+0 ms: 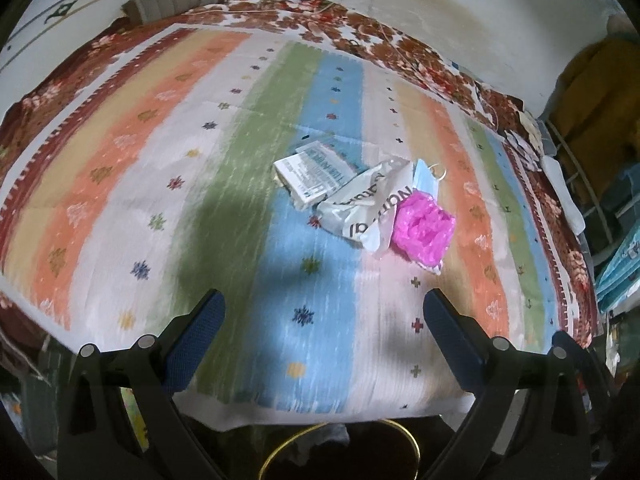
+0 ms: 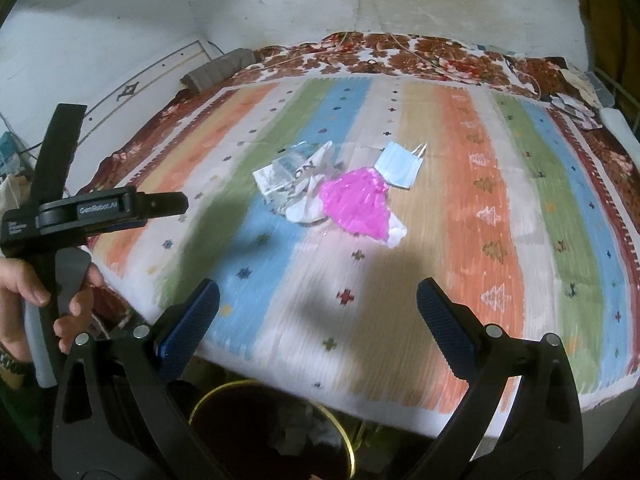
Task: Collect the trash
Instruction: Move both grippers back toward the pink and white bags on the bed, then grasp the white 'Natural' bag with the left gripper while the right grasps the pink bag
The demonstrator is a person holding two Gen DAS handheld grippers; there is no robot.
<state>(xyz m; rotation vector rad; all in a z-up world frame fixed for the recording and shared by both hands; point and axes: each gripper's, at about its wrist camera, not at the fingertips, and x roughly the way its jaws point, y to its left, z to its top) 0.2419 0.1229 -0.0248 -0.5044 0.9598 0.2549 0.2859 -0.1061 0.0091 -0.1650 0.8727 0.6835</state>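
A small heap of trash lies mid-bed on the striped cloth (image 1: 120, 184): a printed paper packet (image 1: 310, 172), a crumpled white wrapper with black lettering (image 1: 360, 204), a pink plastic bag (image 1: 422, 228) and a light blue face mask (image 2: 400, 166). The pink bag (image 2: 356, 204) and wrapper (image 2: 304, 196) also show in the right wrist view. My left gripper (image 1: 324, 310) is open and empty, short of the heap. My right gripper (image 2: 318, 300) is open and empty, also short of it. The left gripper's body (image 2: 92, 210) shows at that view's left.
A dark bin with a gold rim (image 2: 272, 432) stands on the floor below the bed's near edge, also in the left wrist view (image 1: 340, 452). A grey rolled bundle (image 1: 172, 2) lies at the far left corner. Clutter and shelves (image 1: 616, 264) stand right of the bed.
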